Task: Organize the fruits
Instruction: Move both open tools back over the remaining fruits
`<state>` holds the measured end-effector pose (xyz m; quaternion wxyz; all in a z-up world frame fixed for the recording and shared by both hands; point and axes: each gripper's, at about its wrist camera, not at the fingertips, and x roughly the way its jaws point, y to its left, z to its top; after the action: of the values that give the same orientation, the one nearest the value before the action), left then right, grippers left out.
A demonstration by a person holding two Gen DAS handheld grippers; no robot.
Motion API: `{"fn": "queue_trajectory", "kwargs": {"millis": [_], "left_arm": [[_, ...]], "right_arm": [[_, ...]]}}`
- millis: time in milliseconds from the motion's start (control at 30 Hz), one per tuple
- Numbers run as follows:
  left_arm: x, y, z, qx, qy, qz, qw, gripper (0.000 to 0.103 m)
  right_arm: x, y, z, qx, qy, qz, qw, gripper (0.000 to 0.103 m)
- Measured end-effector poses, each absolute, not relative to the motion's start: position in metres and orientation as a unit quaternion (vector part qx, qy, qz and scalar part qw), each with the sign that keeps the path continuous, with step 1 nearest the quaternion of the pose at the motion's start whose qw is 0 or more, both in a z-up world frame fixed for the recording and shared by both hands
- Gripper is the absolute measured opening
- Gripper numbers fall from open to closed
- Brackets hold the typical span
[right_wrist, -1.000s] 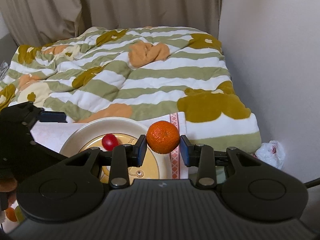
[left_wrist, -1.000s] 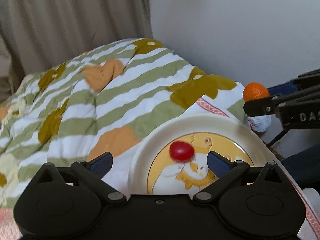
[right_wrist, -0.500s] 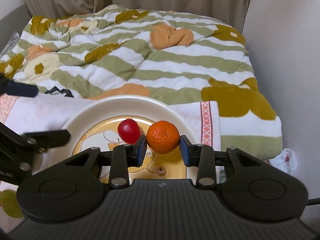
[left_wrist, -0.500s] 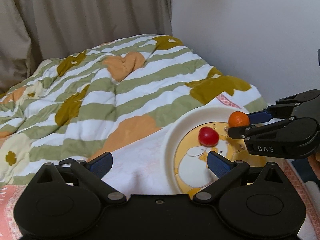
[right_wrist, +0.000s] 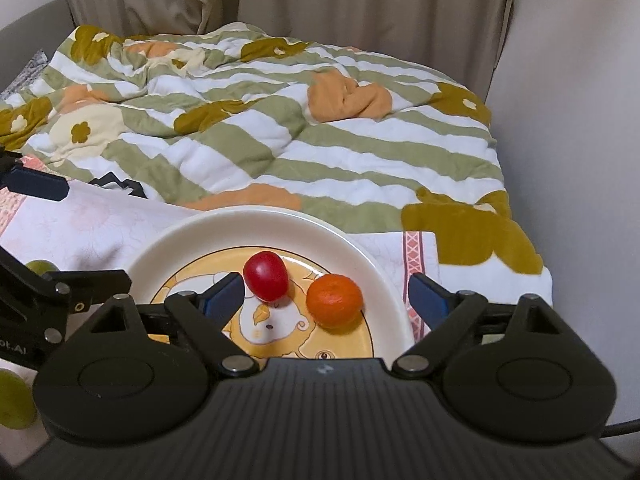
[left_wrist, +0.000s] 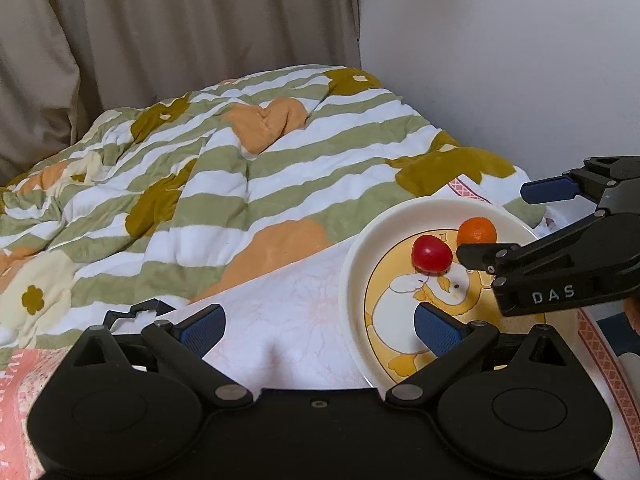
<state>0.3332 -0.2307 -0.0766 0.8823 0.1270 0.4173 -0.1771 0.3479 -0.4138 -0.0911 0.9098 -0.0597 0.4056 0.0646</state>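
Note:
A cream plate (right_wrist: 360, 248) with a yellow duck picture lies on a white-and-pink cloth (right_wrist: 80, 224). A red fruit (right_wrist: 266, 276) and an orange mandarin (right_wrist: 334, 300) lie side by side on it. My right gripper (right_wrist: 326, 298) is open, its jaws on either side of both fruits, touching neither. In the left wrist view the plate (left_wrist: 356, 264), the red fruit (left_wrist: 432, 253) and the mandarin (left_wrist: 477, 232) sit at the right, partly behind the right gripper (left_wrist: 504, 224). My left gripper (left_wrist: 320, 326) is open and empty over the cloth (left_wrist: 288, 308), left of the plate.
A striped green, white and orange quilt (right_wrist: 280, 120) covers the bed behind the plate. Curtains (right_wrist: 320, 0) and a wall (right_wrist: 580, 120) close off the back and right. Green fruits (right_wrist: 14, 400) lie at the far left. A black zigzag piece (right_wrist: 116, 185) lies on the cloth's far edge.
My right gripper has opened and let the mandarin down onto the plate beside the red fruit. My left gripper has drawn back and leftward from the plate.

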Motion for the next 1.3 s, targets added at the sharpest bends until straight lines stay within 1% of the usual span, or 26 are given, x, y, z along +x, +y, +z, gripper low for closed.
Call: {"fn": "queue_trajectory", "kwargs": {"millis": [233,433,667,867,1067,1300], "left_arm": [[0.311,-0.222,-0.055,0.118,0.399,-0.163,0.895,0.102],[0.279,-0.214,-0.025,0.107,0.371,-0.144,0.911,0.102],[0.221,-0.200,0.011,0.082,0.328,-0.109,0.935,0.102],[0.162,-0.179,0.035,0.061,0.291,-0.064,0.953,0.103],[0.111,-0.153,0.044,0.052,0.271,-0.029,0.961,0.103],[0.066,-0.109,0.035,0.050,0.270,0.000,0.961,0.103]], "right_arm": [[0.329,-0.418,-0.067,-0.033,0.399,0.064,0.914,0.103],[0.296,-0.417,-0.032,-0.028,0.376,0.070,0.924,0.103],[0.240,-0.410,0.008,-0.022,0.344,0.079,0.935,0.103],[0.186,-0.397,0.025,-0.021,0.332,0.092,0.939,0.103],[0.142,-0.377,0.036,-0.015,0.329,0.120,0.937,0.103],[0.107,-0.344,0.041,-0.006,0.328,0.124,0.937,0.103]]}}
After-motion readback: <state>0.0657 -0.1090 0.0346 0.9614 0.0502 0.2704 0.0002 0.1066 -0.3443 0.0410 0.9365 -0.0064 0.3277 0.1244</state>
